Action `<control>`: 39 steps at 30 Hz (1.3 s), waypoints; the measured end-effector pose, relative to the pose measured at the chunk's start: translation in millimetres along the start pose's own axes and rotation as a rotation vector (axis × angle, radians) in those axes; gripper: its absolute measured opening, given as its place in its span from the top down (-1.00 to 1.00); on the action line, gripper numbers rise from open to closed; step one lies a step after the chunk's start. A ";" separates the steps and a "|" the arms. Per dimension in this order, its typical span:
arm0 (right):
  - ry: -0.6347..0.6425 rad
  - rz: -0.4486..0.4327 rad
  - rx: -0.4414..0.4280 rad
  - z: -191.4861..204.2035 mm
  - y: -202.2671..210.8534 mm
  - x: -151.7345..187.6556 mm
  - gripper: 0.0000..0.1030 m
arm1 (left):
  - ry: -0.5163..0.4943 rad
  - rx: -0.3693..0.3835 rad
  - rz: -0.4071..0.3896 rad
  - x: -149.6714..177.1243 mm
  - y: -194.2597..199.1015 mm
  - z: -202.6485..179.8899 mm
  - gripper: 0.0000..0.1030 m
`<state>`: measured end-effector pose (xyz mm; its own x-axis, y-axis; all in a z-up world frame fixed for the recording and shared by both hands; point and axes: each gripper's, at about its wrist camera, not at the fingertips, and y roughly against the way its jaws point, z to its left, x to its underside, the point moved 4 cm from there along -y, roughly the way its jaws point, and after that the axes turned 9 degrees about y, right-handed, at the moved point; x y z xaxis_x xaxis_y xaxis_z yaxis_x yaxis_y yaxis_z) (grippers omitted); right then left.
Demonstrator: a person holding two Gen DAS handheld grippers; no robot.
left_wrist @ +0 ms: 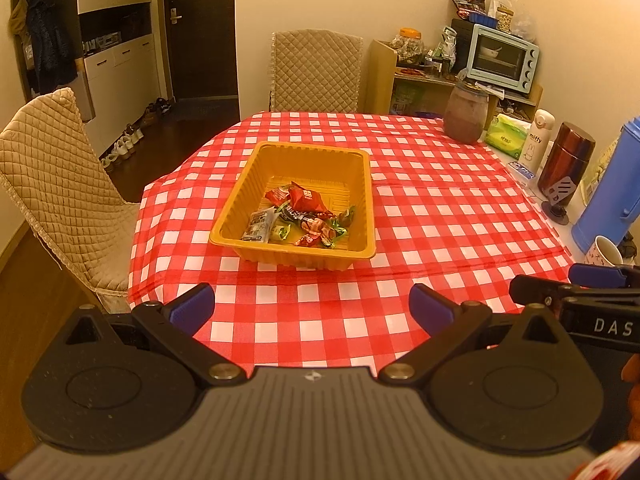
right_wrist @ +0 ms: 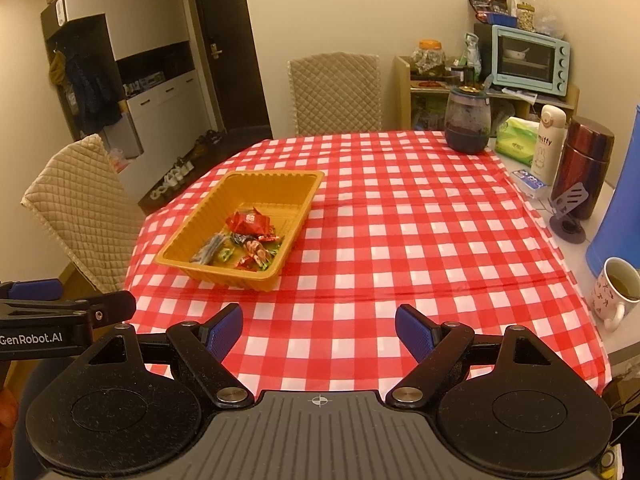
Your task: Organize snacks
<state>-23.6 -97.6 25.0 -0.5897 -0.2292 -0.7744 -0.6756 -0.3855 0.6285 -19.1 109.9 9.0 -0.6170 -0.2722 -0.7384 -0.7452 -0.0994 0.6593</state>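
An orange plastic tray (left_wrist: 260,168) (right_wrist: 192,236) stands on the red-and-white checked tablecloth. Several wrapped snacks (left_wrist: 304,216) (right_wrist: 246,240) lie in its near half, among them a red packet (left_wrist: 306,198) (right_wrist: 250,220). My left gripper (left_wrist: 312,306) hovers open over the cloth, short of the tray, with nothing between its blue pads. Further right, my right gripper (right_wrist: 318,334) is open too and holds nothing; the tray lies ahead of it to the left. Each gripper's side shows at the edge of the other's view.
Along the table's right edge stand a dark jar (right_wrist: 468,120), a tissue pack (right_wrist: 516,140), a white bottle (right_wrist: 550,140), a maroon flask (right_wrist: 586,164), a blue jug (right_wrist: 624,208) and a mug (right_wrist: 616,288). Quilted chairs stand at the far side (left_wrist: 316,68) and left (left_wrist: 60,184).
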 end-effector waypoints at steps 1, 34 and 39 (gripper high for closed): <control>0.000 0.000 0.000 0.1 -0.1 0.0 -0.61 | 0.001 -0.001 0.000 0.1 -0.1 0.2 -0.99; -0.008 -0.001 0.001 -2.0 -2.1 3.1 -0.61 | 0.007 0.005 0.010 2.7 -2.9 -3.1 -0.99; -0.008 0.000 0.001 -1.9 -2.1 3.3 -0.61 | 0.005 0.004 0.009 2.9 -3.1 -3.0 -0.99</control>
<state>-23.3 -99.2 21.0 -0.5932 -0.2221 -0.7738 -0.6760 -0.3846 0.6286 -17.8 106.6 5.3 -0.6226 -0.2780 -0.7314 -0.7405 -0.0927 0.6656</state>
